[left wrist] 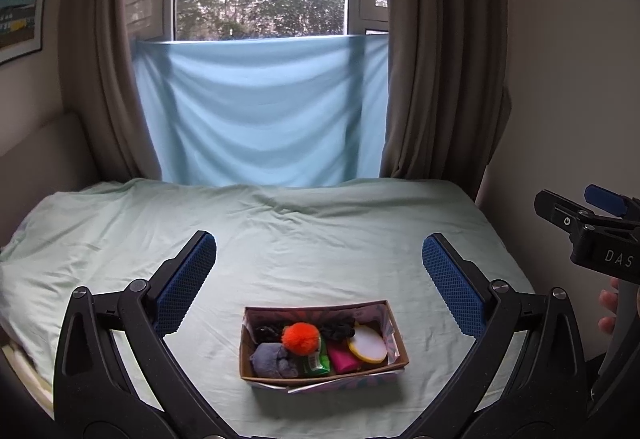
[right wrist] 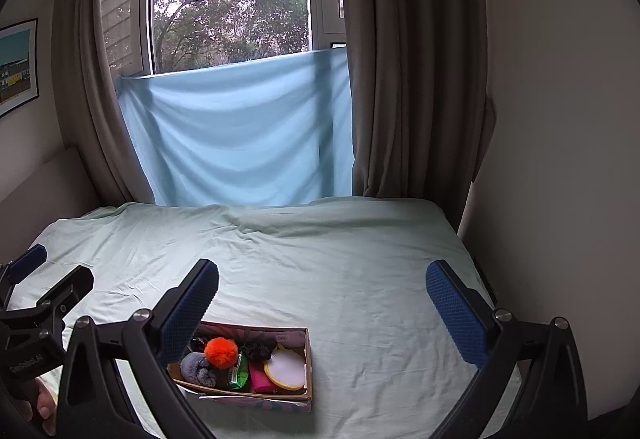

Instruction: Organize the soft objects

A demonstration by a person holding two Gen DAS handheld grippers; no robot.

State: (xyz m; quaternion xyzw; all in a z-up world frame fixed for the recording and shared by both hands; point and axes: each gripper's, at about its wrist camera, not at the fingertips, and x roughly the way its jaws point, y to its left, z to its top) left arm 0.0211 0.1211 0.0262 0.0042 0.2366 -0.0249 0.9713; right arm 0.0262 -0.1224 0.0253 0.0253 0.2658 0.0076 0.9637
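Note:
A cardboard box sits on the pale green bed sheet. It holds an orange pompom, a grey soft item, a green packet, a pink item, a round white pad with a yellow rim and black items. My left gripper is open and empty above the box. My right gripper is open and empty, right of the box; its left finger overlaps the box's left end. The orange pompom shows there too.
A light blue cloth hangs over the window behind the bed, between brown curtains. A framed picture hangs on the left wall. The right gripper's body shows at the left wrist view's right edge.

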